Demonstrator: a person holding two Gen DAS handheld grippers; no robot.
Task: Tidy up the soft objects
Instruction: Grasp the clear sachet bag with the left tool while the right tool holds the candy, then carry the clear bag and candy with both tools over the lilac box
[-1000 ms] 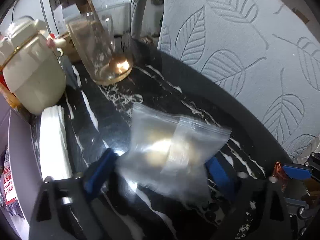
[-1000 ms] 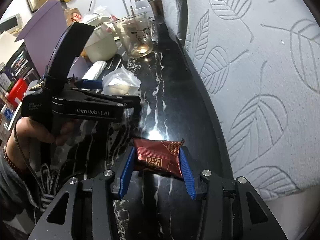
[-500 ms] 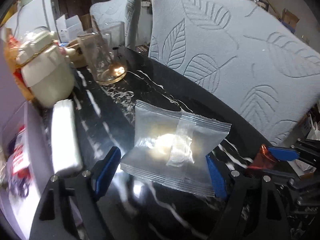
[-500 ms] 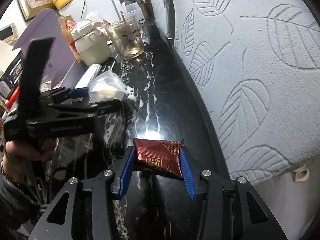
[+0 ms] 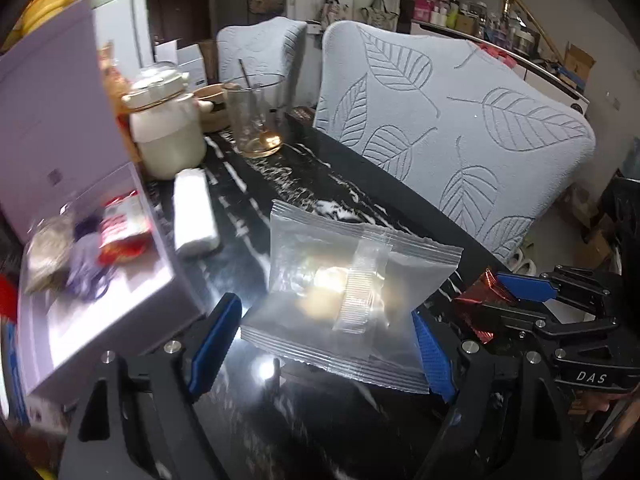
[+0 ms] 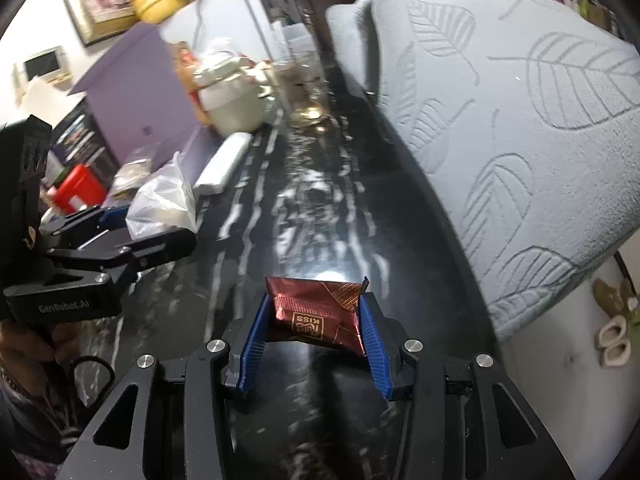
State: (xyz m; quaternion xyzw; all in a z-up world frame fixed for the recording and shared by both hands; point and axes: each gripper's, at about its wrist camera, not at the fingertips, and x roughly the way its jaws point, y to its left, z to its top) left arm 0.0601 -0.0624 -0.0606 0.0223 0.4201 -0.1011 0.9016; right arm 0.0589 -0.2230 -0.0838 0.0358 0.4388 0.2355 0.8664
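A clear plastic pouch (image 5: 344,292) with a pale lump inside hangs above the black marble table (image 5: 320,184). My left gripper (image 5: 324,312) is shut on the pouch, its blue pads pressing the two side edges. In the right wrist view the same pouch (image 6: 164,204) and left gripper (image 6: 132,232) show at the left, held by a hand. My right gripper (image 6: 316,304) is shut on a red-brown foil snack packet (image 6: 320,316), also off the table. In the left wrist view that packet (image 5: 480,304) and the right gripper (image 5: 504,292) sit at the right edge.
An open lavender box (image 5: 100,280) with several packets inside lies left of the pouch. Behind it stand a white lidded jar (image 5: 168,136), a glass (image 5: 256,116) and a white tissue pack (image 5: 194,212). Leaf-patterned chairs (image 5: 460,132) line the table's right edge.
Both grippers have risen and drawn back from the table with their packets still held. The left one has swung toward the lavender box, which has come into its view.
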